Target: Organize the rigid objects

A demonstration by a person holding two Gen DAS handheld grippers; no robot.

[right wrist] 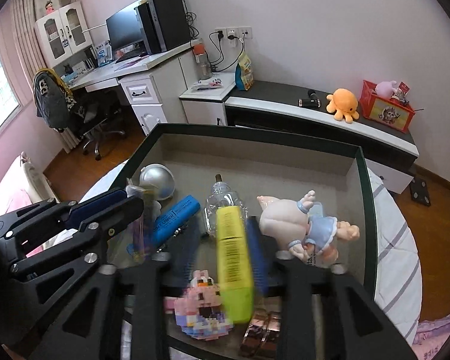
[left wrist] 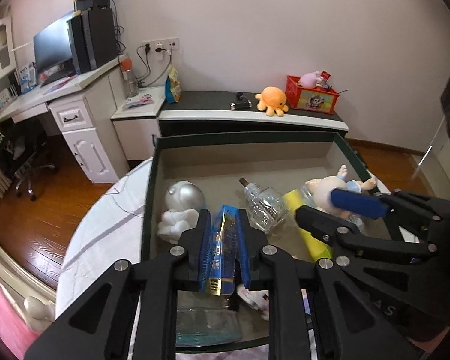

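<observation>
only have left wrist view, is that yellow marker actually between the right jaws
Observer: Yes. The right wrist view shows the yellow marker between the jaws of the right gripper, close to the right-hand one. It is blurred, so the grip is unclear.
Operator: anything near it i cant see
Observer: A shiny copper-coloured piece lies just right of the pink block bunny.
</observation>
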